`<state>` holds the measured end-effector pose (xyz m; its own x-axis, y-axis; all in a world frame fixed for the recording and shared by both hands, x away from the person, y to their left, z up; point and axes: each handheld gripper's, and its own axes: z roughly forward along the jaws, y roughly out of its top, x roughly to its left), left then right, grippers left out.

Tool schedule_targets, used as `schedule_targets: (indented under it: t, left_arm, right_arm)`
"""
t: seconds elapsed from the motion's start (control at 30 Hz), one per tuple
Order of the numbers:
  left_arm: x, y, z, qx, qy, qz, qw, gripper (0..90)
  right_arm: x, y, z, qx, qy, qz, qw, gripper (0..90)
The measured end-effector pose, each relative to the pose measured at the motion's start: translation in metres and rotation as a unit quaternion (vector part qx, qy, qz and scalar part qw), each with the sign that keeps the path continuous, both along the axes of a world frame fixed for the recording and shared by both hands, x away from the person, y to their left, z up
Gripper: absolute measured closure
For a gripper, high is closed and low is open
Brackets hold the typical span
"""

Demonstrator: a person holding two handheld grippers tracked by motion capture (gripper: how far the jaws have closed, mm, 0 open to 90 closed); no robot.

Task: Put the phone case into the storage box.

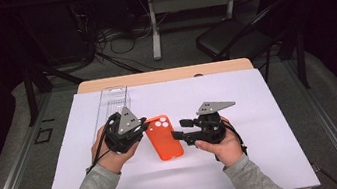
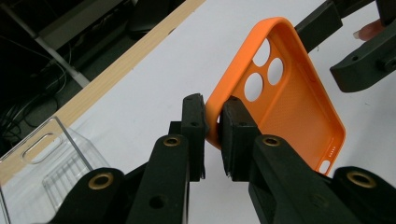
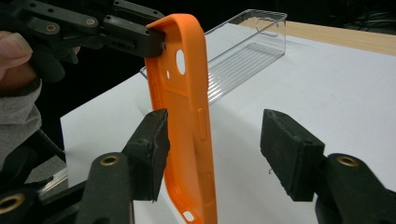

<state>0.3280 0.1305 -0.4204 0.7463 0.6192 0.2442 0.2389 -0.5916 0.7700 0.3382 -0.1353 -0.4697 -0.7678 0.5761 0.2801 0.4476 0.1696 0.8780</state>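
Observation:
An orange phone case (image 1: 164, 138) is held at the middle of the white mat (image 1: 267, 160). My left gripper (image 1: 143, 123) is shut on its rim near the camera holes, and the pads pinch the thin orange wall (image 2: 213, 105) with the hollow inside of the case (image 2: 289, 107) facing this camera. My right gripper (image 1: 178, 129) stands open at the case's other long side. In the right gripper view the case (image 3: 187, 93) stands on edge between the right gripper's (image 3: 215, 128) jaws. Its left pad is right beside the case and its right pad is well clear of it.
A clear plastic tray (image 1: 113, 100) lies on the mat behind the left hand, also seen as the tray (image 3: 243, 46) beyond the case. The table's wooden far edge (image 1: 163, 75) borders the mat. Past it are a black chair (image 1: 233, 36), desk legs and floor cables.

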Motion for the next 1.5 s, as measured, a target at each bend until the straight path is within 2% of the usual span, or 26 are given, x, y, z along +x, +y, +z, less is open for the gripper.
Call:
schedule_targets:
  t: [0.17, 0.3, 0.37, 0.53, 0.67, 0.97, 1.27, 1.37, 1.5]
  left_arm:
    - [0.001, 0.003, 0.0, -0.004, 0.0, 0.009, 1.0, 81.1]
    - [0.004, 0.006, 0.0, -0.008, 0.001, 0.017, 0.9998, 81.1]
    - [0.005, 0.007, 0.0, -0.008, 0.001, 0.02, 0.9998, 81.0]
    - [0.007, 0.01, -0.001, -0.015, 0.008, 0.021, 0.9996, 81.0]
    - [0.008, 0.013, 0.0, -0.015, 0.006, 0.024, 0.9996, 80.9]
    - [0.011, 0.026, 0.004, -0.03, 0.001, 0.039, 0.9988, 80.7]
    - [0.014, 0.03, 0.003, -0.035, 0.008, 0.042, 0.9985, 80.8]
    - [0.017, 0.033, 0.003, -0.032, 0.013, 0.042, 0.9985, 80.8]
    - [0.02, 0.037, 0.004, -0.041, 0.024, 0.04, 0.998, 80.9]
  right_arm:
    - [0.003, -0.002, -0.001, -0.013, -0.004, -0.003, 0.9999, 39.8]
    - [0.004, -0.004, -0.003, -0.019, 0.01, -0.003, 0.9998, 39.2]
    - [0.004, -0.006, -0.003, -0.024, 0.015, -0.009, 0.9995, 36.1]
    - [0.007, -0.01, -0.004, -0.022, 0.01, -0.02, 0.9995, 35.5]
    - [0.008, -0.014, -0.003, -0.021, 0.009, -0.028, 0.9993, 34.4]
    - [0.012, -0.023, -0.004, -0.023, 0.009, -0.045, 0.9987, 33.3]
    - [0.011, -0.027, -0.003, -0.026, 0.004, -0.056, 0.9981, 31.5]
    - [0.011, -0.028, -0.003, -0.029, 0.005, -0.056, 0.998, 31.5]
    - [0.011, -0.03, -0.002, -0.025, 0.003, -0.06, 0.9979, 31.5]
